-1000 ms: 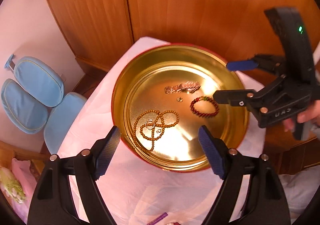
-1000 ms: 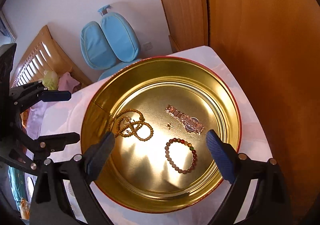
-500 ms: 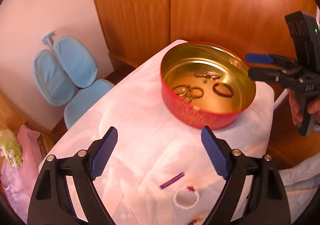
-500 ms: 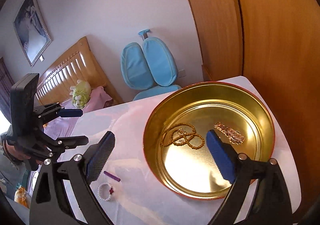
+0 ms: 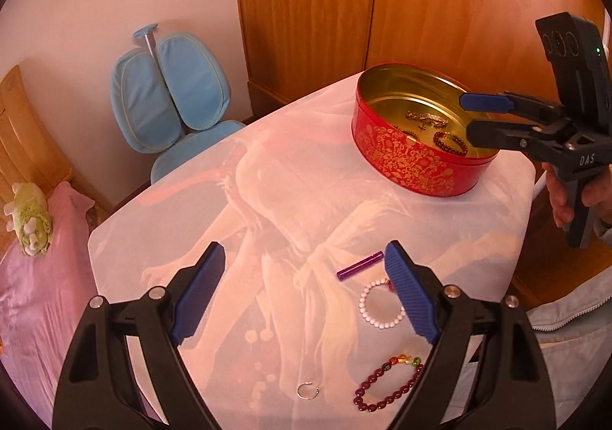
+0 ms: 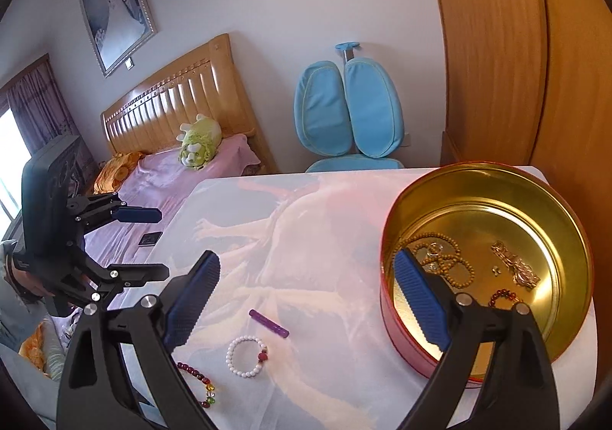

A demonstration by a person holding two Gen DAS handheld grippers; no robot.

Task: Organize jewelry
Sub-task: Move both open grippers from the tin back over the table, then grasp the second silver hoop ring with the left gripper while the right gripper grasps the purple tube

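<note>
Our left claw gapes wide, empty, above the bench; right claw also spread, holding nothing. White bead bracelet, purple tube, dark red bracelet and ring lie loose; red tin holds more jewelry.

Cloth left of red tin lies bare; white bracelet, purple tube crowd near edge.

left wrist view looks steeply down from the table's near edge. right wrist view faces across it (shallower). both share the red tin.
</note>
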